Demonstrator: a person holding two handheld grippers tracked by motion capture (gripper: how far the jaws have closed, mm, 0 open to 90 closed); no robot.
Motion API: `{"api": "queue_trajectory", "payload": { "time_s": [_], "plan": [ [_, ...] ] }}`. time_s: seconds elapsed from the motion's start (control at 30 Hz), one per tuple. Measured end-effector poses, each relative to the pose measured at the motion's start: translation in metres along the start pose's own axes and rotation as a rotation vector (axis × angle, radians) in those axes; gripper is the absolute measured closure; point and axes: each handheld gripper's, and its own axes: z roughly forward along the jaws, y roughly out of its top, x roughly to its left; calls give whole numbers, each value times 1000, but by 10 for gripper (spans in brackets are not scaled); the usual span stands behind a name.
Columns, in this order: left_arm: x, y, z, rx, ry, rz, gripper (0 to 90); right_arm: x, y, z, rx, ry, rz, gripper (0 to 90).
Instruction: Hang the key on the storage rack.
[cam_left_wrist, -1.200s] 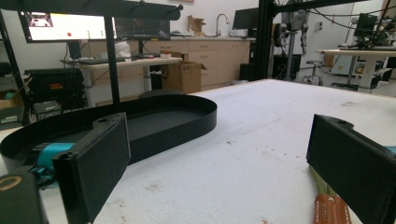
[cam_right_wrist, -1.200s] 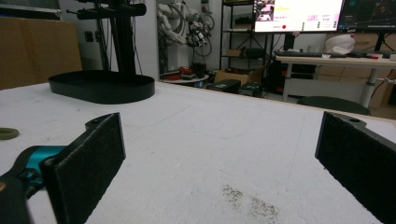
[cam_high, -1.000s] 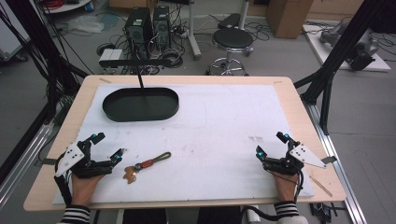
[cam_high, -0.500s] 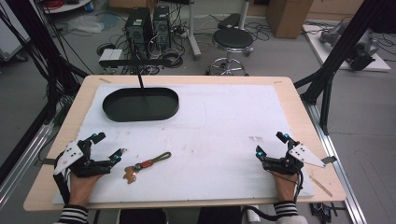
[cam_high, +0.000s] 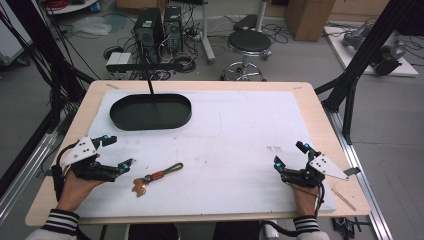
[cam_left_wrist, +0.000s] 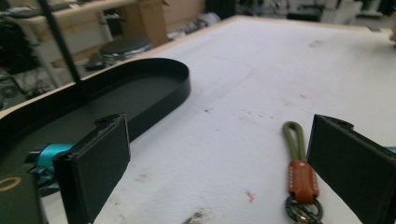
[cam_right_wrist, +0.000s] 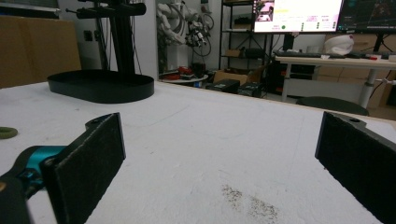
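The keychain (cam_high: 156, 176) had an olive-green cord loop, an orange-brown leather tab and a dark metal ring. The oval tray (cam_high: 150, 111) was black, inside and outside. The table (cam_high: 320, 115) had a pale wood edge, and the mat (cam_high: 240, 135) on it was white with some small brownish stains. The left gripper (cam_high: 116, 153) and the right gripper (cam_high: 289, 154) were black, with teal parts and light grey plates. The sleeve cuffs (cam_high: 61, 220) were striped black and white.

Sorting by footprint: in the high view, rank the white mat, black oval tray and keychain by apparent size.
1. White mat, covering most of the table.
2. Black oval tray, far left on the mat.
3. Keychain, a thin strap with a ring, near the left hand-held gripper.
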Motion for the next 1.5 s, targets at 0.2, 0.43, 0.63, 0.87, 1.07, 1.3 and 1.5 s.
{"api": "queue_trajectory", "payload": {
  "time_s": [0.2, 0.43, 0.63, 0.87, 1.07, 1.3, 1.5],
  "plan": [
    [-9, 26, 18, 176, -95, 92, 67, 0, 0, 0, 0, 1, 2, 4],
    [-18, 41, 33, 295, -153, 141, 67, 0, 0, 0, 2, 0, 1, 5],
    [-24, 47, 44, 398, -190, 167, 70, 0, 0, 0, 0, 0, 0, 5],
    [-32, 51, 64, 549, -227, 192, 90, 0, 0, 0, 1, 0, -1, 5],
    [-42, 52, 82, 621, -266, 222, 106, 0, 0, 0, 2, 0, 1, 4],
    [-48, 51, 94, 668, -287, 230, 134, 0, 0, -1, 2, 0, 1, 4],
    [-51, 48, 103, 752, -287, 247, 156, 0, 0, 0, -1, 1, 1, 4]
  ]
}}
